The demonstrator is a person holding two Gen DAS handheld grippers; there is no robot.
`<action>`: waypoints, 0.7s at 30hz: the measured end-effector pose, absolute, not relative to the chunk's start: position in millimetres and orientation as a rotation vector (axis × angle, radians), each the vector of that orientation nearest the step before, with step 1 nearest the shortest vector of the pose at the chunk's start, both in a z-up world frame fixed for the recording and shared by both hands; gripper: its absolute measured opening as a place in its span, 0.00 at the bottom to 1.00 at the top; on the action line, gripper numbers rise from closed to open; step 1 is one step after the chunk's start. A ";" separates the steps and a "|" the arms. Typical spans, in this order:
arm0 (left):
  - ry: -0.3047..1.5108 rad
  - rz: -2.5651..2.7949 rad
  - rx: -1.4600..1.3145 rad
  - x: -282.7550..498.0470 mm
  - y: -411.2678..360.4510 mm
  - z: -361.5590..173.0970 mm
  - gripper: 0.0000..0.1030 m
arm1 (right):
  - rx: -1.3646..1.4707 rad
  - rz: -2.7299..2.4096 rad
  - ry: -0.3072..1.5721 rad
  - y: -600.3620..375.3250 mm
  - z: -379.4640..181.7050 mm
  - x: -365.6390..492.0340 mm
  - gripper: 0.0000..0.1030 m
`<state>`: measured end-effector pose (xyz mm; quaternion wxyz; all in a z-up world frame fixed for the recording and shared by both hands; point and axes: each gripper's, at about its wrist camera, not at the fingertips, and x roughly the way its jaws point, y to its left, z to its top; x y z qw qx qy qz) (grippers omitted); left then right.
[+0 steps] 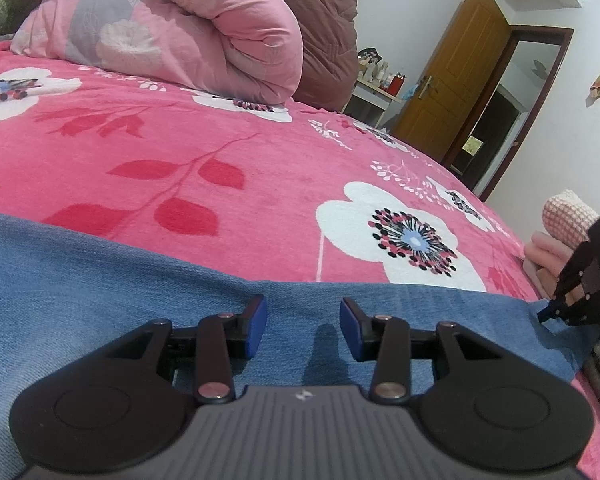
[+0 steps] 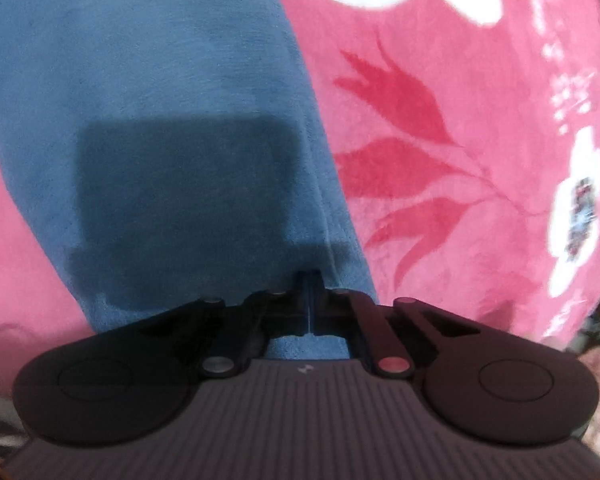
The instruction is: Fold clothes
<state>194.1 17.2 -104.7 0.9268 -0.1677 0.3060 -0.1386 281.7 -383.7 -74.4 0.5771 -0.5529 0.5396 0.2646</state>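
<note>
A blue denim garment point(image 1: 100, 280) lies flat across the near part of the pink flowered bedspread point(image 1: 220, 140). My left gripper point(image 1: 303, 312) hovers just over the denim's far edge, its blue pads apart with nothing between them. At the garment's right corner my right gripper point(image 1: 546, 314) points steeply down with its tips on the cloth. In the right wrist view the right gripper point(image 2: 310, 278) is shut, its pads pinched together on a seam ridge at the right edge of the denim point(image 2: 140, 60). The gripper casts a dark shadow on the cloth.
A rolled pink and grey quilt point(image 1: 180, 28) and a brown cover lie at the far side of the bed. Folded pink clothes point(image 1: 556, 248) sit at the bed's right edge. Beyond are a small table with bottles point(image 1: 380, 76) and an open wooden door point(image 1: 452, 80).
</note>
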 end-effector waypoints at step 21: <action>0.627 -0.289 -0.364 194.2 19.7 -105.5 0.40 | -0.534 -0.252 0.816 -421.1 13.7 205.8 0.63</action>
